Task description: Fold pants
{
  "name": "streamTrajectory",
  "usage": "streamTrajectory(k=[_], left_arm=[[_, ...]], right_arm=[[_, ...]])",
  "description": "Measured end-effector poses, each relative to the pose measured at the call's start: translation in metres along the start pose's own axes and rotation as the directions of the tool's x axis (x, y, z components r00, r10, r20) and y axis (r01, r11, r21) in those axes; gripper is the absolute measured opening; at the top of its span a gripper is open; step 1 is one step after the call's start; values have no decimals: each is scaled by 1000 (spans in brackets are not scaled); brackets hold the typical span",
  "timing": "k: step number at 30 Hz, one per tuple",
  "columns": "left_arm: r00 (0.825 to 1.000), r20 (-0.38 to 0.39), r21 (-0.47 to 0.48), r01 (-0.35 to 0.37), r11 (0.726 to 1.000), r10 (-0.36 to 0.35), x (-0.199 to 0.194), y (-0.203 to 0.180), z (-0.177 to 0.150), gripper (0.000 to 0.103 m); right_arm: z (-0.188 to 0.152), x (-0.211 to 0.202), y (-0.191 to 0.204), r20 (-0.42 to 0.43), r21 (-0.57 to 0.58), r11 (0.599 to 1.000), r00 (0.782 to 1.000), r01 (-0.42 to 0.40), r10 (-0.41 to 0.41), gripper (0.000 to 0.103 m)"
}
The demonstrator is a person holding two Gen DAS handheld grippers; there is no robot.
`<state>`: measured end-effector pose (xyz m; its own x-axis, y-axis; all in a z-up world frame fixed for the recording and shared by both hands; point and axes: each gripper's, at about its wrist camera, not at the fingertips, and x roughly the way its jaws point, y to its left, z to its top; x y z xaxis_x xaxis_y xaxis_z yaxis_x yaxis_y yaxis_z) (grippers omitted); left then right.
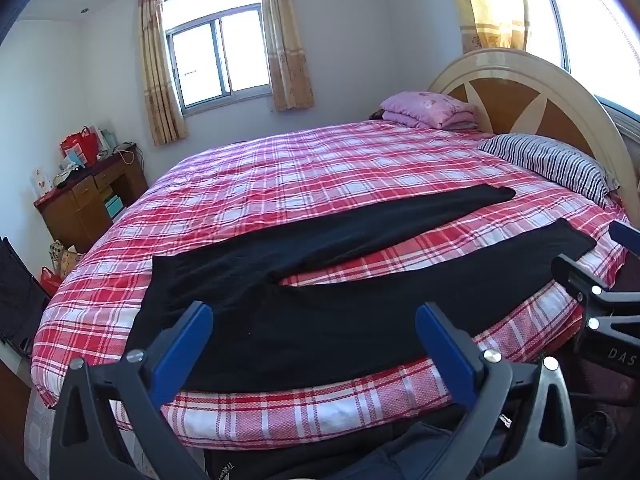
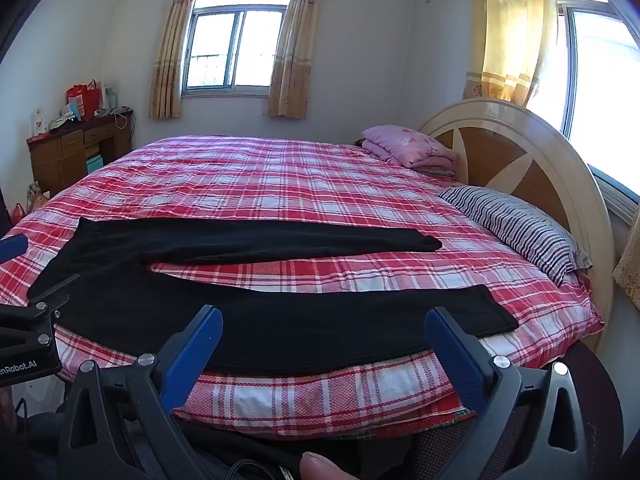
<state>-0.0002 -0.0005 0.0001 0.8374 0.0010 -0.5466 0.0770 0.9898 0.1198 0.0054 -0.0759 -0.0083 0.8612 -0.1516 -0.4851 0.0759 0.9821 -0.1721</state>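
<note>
Both claws stood wide apart with nothing between their blue pads. In the left wrist view the left claw [image 1: 314, 334] sat at the bottom centre of the frame, above the near edge of the bed [image 1: 320, 420], and the black pants [image 1: 304, 320] lay flat on the red plaid bedspread just beyond its tips, not touched. Their waist end was at the lower left of that frame, and the two legs fanned out toward the right, one reaching the centre, the other ending near the right edge, close to the right claw [image 1: 600, 256].

In the right wrist view the right claw [image 2: 324, 332] likewise filled the bottom centre, with the nearer pant leg crossing the frame just past its tips. The farther leg lay higher, mid-frame, with a strip of plaid showing between the two. The left claw [image 2: 16, 256] showed at the left edge beside the waist end of the pants [image 2: 280, 324].
</note>
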Motion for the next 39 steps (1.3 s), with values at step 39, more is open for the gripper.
streamTrajectory(k=[39], left_arm=[[1000,4,-12,4,1000,-4,-3,3,3,103]], right_arm=[[-1,1,-4,-1,5,1000,1000,-3,3,102]])
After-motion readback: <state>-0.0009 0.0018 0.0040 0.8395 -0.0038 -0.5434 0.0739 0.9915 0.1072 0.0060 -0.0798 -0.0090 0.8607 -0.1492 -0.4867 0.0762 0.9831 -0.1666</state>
